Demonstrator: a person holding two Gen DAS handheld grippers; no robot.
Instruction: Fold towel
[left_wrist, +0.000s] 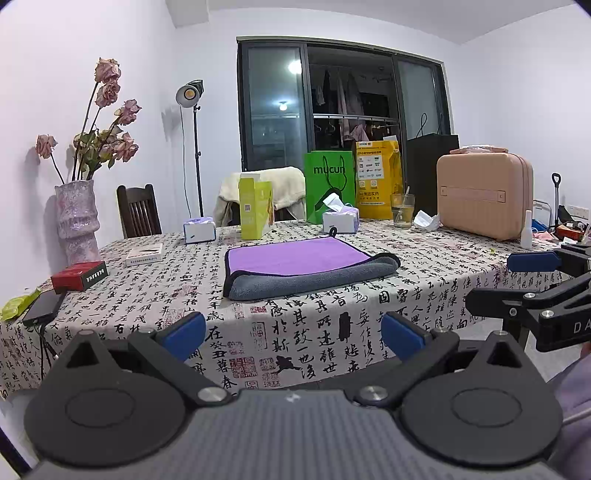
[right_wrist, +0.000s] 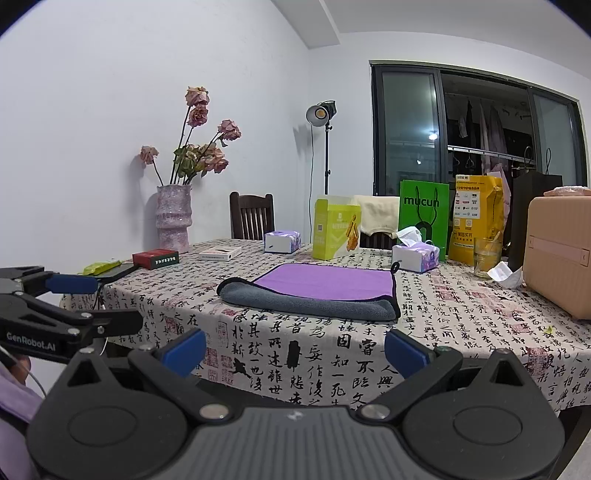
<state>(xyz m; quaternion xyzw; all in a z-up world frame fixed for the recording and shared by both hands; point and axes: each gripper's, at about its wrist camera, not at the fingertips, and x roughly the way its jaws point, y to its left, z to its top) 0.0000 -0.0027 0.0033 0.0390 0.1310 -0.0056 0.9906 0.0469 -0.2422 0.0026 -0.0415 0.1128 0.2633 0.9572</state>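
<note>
Left wrist view: left gripper (left_wrist: 293, 338), blue-padded fingers (left_wrist: 186, 334) spread wide apart and holding nothing, poised off the near edge of the table (left_wrist: 424, 291). Right gripper (right_wrist: 295, 350), likewise spread and empty, appears beside it. Beyond both, the towel (left_wrist: 295, 267) lies folded on the calligraphy-print tablecloth (left_wrist: 314, 332), purple face up, grey underside rolled along its near edge. Behind it stand a tissue box (left_wrist: 340, 219), a green bag (left_wrist: 328, 184) and a vase (left_wrist: 77, 221) of dried roses.
</note>
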